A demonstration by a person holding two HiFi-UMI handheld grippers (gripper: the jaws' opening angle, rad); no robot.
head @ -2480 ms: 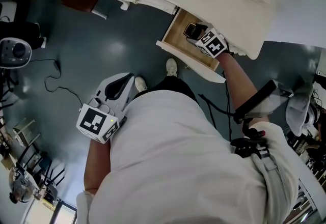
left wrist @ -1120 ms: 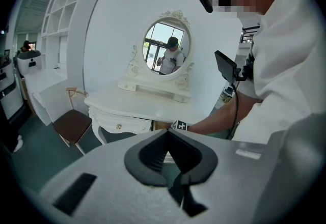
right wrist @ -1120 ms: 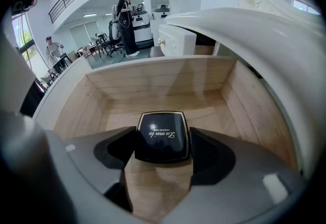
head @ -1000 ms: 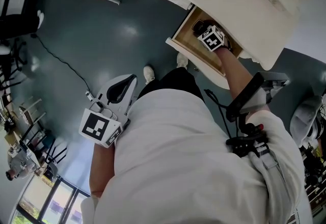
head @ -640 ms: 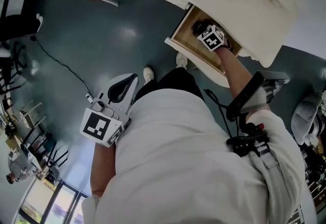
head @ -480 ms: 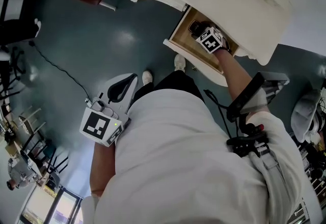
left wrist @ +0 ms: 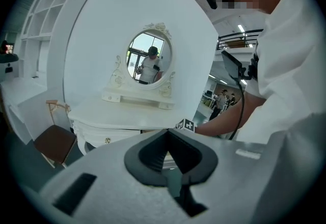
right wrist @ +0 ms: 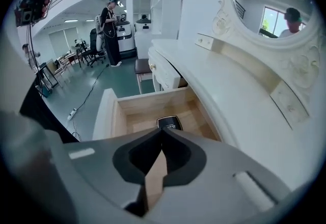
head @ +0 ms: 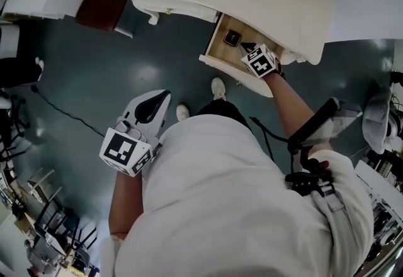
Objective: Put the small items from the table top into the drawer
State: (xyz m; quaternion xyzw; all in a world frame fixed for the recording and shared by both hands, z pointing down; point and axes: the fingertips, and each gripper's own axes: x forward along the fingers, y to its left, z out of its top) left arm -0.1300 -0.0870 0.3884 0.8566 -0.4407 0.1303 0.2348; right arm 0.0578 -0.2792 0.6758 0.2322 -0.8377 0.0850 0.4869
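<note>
Right gripper (right wrist: 162, 132) has just closed empty above the drawer (right wrist: 153, 102), whose flat black item (right wrist: 169, 122) looks light and stiff; pinch its edges.

Right gripper (head: 245, 48) lifted up out of the drawer (head: 234, 72); its jaws had just snapped together with nothing between them. Small black case (head: 232, 37), half-covered by the gripper before, lay exposed on the drawer floor, apart from the jaws.

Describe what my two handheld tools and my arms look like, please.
The left tool and right tool have pale grey shells, black jaw pads and a cube of black-and-white square markers each. White short-sleeved top; a black cable runs beside the right arm.
</note>
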